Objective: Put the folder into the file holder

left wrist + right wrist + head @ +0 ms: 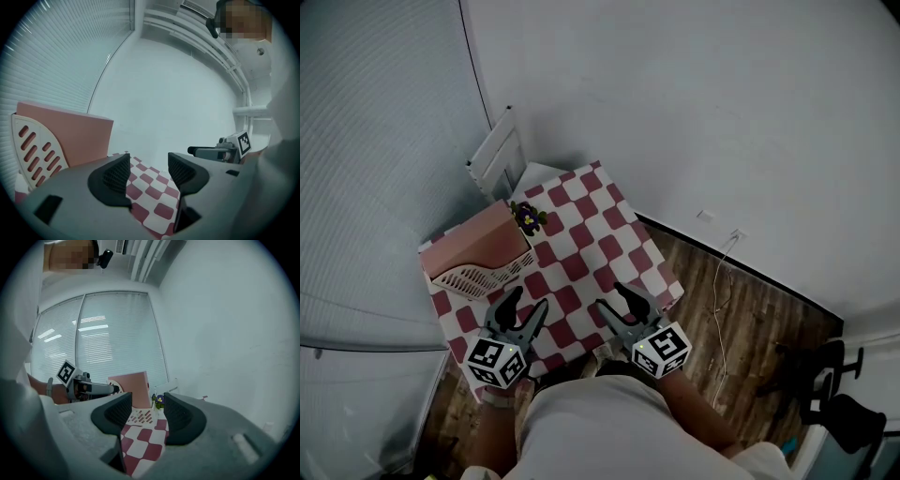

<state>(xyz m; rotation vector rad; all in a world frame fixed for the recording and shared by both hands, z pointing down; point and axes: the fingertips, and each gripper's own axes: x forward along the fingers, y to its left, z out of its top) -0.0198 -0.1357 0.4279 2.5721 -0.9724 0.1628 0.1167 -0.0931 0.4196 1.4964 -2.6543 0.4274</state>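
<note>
both grippers hover over the near edge of the red-and-white checked surface [592,234]. the left gripper [149,171] shows its fingers released, with only checked cloth between them. the right gripper [147,408] has its fingers narrowly parted and grasps nothing. ahead of the left fingers and off to their left, the white slotted file holder [483,275] stands at the far left edge of the surface. the pink folder [476,241] stands upright just behind its slotted side and appears to be seated in it. from the right fingers the pair lies straight ahead and slightly left, past the left gripper. the task looks all but done, with the folder in place and neither gripper on it; at most, drawing the grippers clear remains. the folder's long axis runs level along that left edge, its far end pointing toward a small potted purple flower [528,217] just beyond. its broad face turns toward the fingers.
</note>
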